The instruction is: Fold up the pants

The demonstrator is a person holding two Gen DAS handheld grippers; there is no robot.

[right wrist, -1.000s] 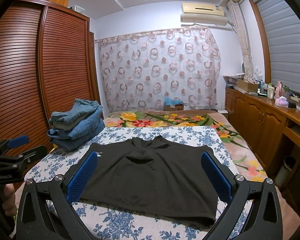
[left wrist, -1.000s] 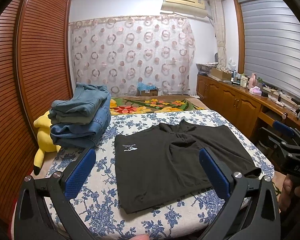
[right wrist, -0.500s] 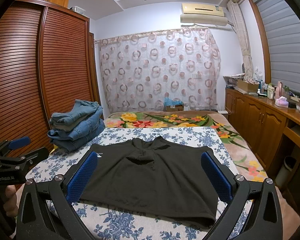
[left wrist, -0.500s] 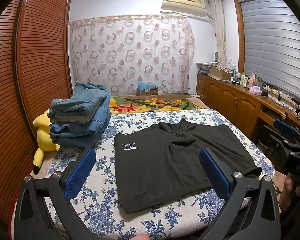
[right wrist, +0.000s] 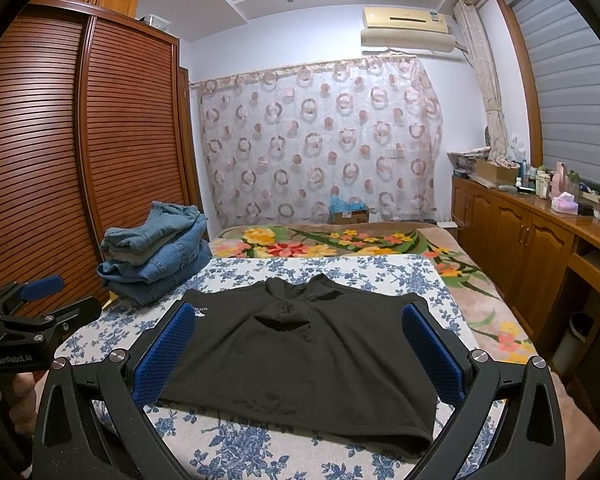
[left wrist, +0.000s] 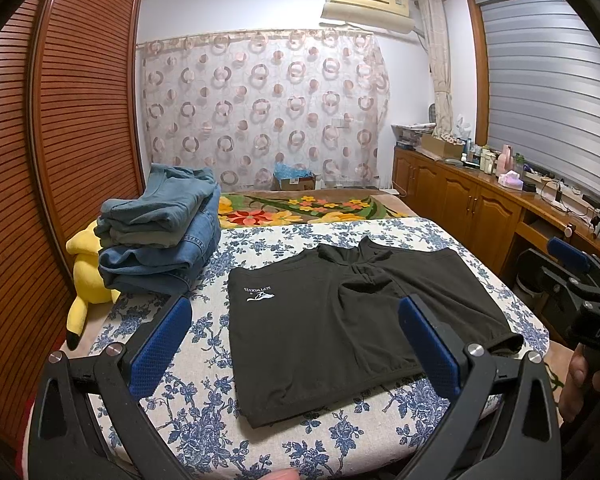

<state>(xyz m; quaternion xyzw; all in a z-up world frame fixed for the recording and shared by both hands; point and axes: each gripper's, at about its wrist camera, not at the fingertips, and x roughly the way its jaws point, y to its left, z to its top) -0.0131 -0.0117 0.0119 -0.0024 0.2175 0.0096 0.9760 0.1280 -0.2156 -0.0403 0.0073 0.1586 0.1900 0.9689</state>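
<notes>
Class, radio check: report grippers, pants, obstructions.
Left gripper open, right gripper open, both empty. Black pants flat on bed, untouched. Jeans stack beside, clear.

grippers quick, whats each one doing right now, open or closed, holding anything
Left gripper: open, holding nothing, above the near edge of the black pants.
Right gripper: open, holding nothing, also above the pants.

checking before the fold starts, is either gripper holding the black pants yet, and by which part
Nothing is held. The left gripper and right gripper are both open, above the black pants.
</notes>
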